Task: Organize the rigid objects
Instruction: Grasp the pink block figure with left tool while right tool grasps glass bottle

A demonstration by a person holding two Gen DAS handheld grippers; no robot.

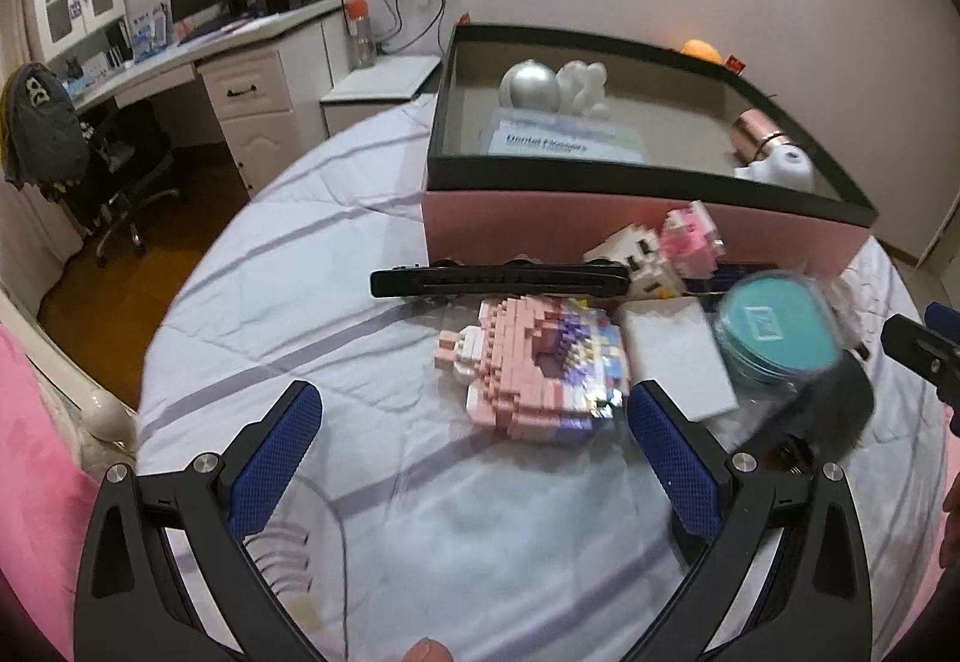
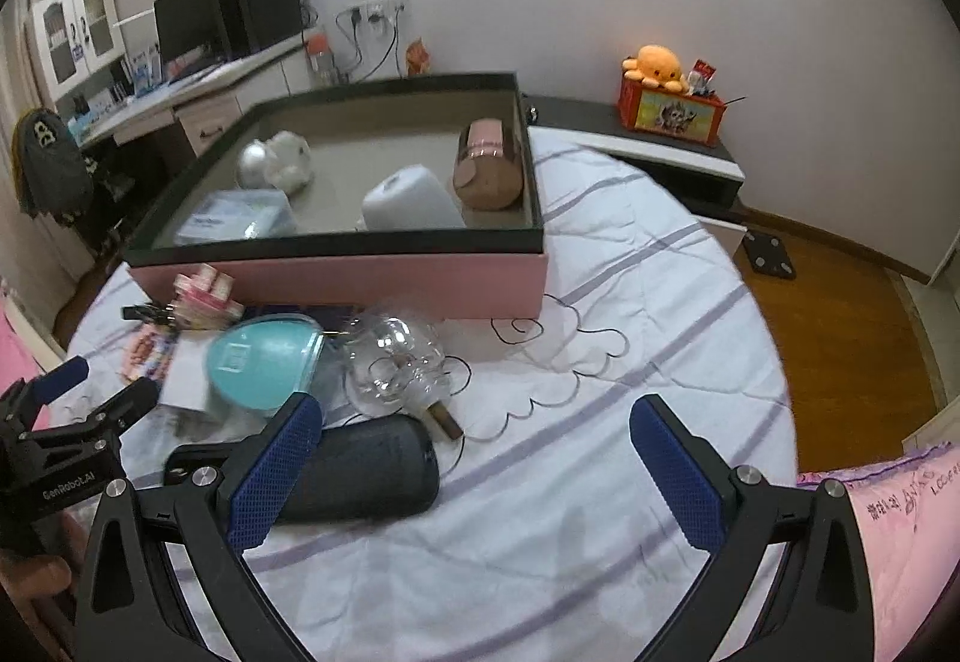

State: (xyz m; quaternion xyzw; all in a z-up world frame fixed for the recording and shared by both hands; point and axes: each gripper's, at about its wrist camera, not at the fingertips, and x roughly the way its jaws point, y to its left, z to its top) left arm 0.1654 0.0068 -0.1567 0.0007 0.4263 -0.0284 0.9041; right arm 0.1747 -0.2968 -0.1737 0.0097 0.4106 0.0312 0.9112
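Loose items heaped on the bed in front of the pink box point(image 2: 360, 281).

The teal jar point(image 2: 264, 359), clear glass piece point(image 2: 396, 362), dark speaker point(image 2: 360, 473) and pink brick model point(image 1: 534, 368) lie just before it. I see my left gripper point(image 1: 474, 434) and right gripper point(image 2: 477, 449) both spread apart, holding nothing.

The bed sheet point(image 2: 600, 302) is white with lavender stripes. At twelve o'clock on it, the box point(image 2: 360, 278) is pink outside, black along the rim and grey within, holding a silver ball point(image 1: 529, 86) and a rose-gold cylinder point(image 2: 487, 170). Nearer, the block figure point(image 1: 534, 362) is pink with purple and white patches, the round lid point(image 1: 774, 326) teal, the speaker point(image 2: 360, 476) black. Both grippers point(image 1: 474, 458) point(image 2: 477, 476) are black with blue textured pads. At one o'clock sits an orange plush octopus point(image 2: 657, 65).
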